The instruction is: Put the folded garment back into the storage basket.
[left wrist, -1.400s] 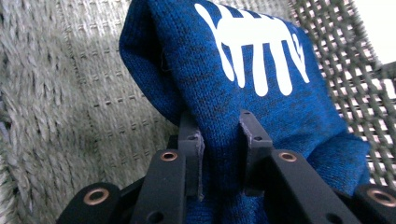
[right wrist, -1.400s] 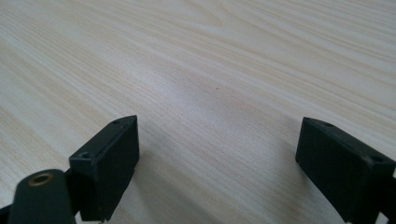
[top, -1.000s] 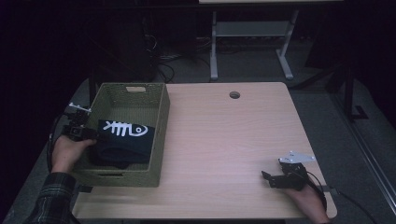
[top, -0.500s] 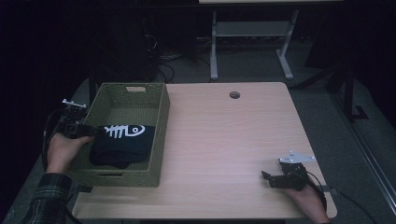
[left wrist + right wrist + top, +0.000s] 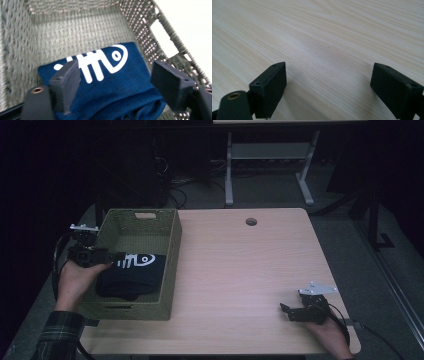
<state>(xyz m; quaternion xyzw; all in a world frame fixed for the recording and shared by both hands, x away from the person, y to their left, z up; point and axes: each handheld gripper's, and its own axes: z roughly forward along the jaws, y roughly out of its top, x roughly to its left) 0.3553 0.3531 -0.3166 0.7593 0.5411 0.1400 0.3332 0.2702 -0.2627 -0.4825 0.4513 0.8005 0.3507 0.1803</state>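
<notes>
A folded navy shirt [image 5: 132, 275] with a white fish-bone print lies inside the woven olive basket [image 5: 172, 245] at the table's left. My left gripper [image 5: 118, 256] reaches over the basket's left rim, just above the shirt. Its jaws have just been opening and now stand wide apart. In the left gripper view the shirt [image 5: 120, 85] lies below the left gripper [image 5: 116, 72], with neither pad touching it, and the basket wall [image 5: 75, 32] rises behind. My right gripper [image 5: 286, 311] rests open on the table near the front right corner. In its own view the right gripper [image 5: 328, 72] holds nothing over bare wood [image 5: 324, 30].
The light wooden table [image 5: 250, 270] has a round cable hole [image 5: 251, 221] near its far edge. Behind it stand a metal desk frame [image 5: 229, 170] and loose cables on the dark floor. A black cable loops from the left gripper beside the basket.
The left gripper's jaws opened and let go of the shirt, which settled lower in the basket. The left hand drew back toward the basket's left rim. The right gripper stayed put.
</notes>
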